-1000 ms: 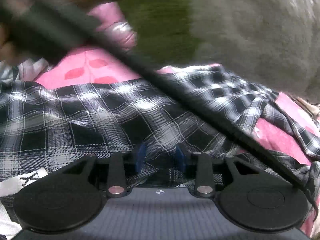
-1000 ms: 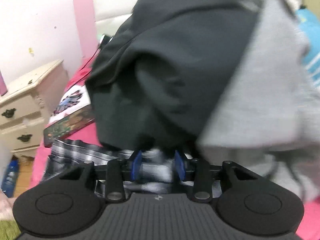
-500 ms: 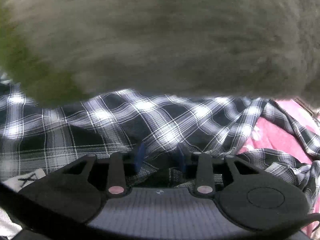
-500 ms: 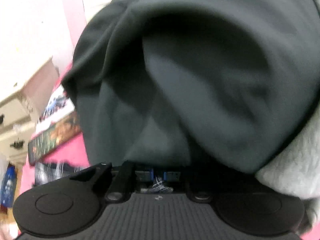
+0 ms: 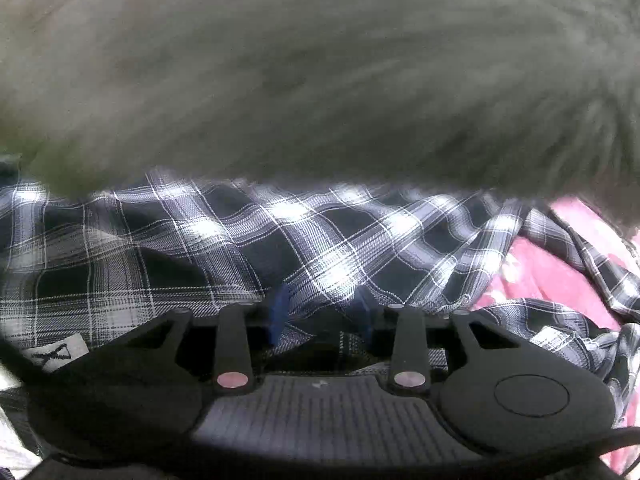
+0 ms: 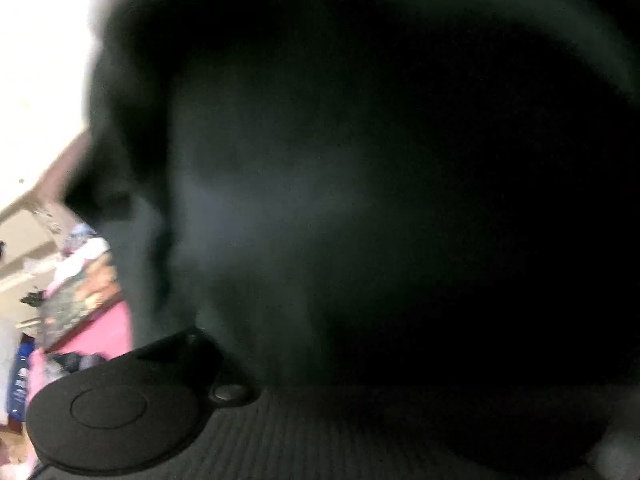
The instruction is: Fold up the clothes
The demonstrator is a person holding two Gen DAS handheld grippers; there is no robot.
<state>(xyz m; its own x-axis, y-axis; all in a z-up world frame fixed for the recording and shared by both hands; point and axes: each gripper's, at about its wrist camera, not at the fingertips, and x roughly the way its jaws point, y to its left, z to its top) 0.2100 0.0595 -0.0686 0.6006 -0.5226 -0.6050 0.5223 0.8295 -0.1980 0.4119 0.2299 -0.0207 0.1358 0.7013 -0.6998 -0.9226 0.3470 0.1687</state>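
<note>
**Plaid cloth in my left fingers, dark cloth over my right lens**

Plaid fills the near part of my left wrist view. My left gripper (image 5: pixel 320 316) is partly spread, and a fold of the black-and-white plaid shirt (image 5: pixel 248 248) runs between its blue fingers (image 5: pixel 279 312). The cloth bunches there, so I read it as pinched, though the pads themselves are half buried. Just to the left of the gripper body a white label (image 5: pixel 54 354) with a dark mark lies on the shirt. The shirt spreads out ahead of the fingers in rumpled folds, and to the right it gives way to a pink bedcover (image 5: pixel 536 272) that the shirt's edge lies across. Beyond the shirt, the whole upper half of this view is a blurred grey fleecy garment (image 5: pixel 320 72) hanging close to the lens, with a smear of green at its lower left edge.

On my right wrist view, only the left side of my right gripper body shows at the bottom. A dark garment (image 6: pixel 360 180) drapes over the rest and hides the fingers. The jaws are opening, but I cannot tell from this view whether any cloth sits between them. Past the garment's left edge I can make out a strip of the pink bedcover, a printed box (image 6: pixel 76 304) lying on it, and further off a pale blurred cabinet (image 6: pixel 24 232) against a bright wall
</note>
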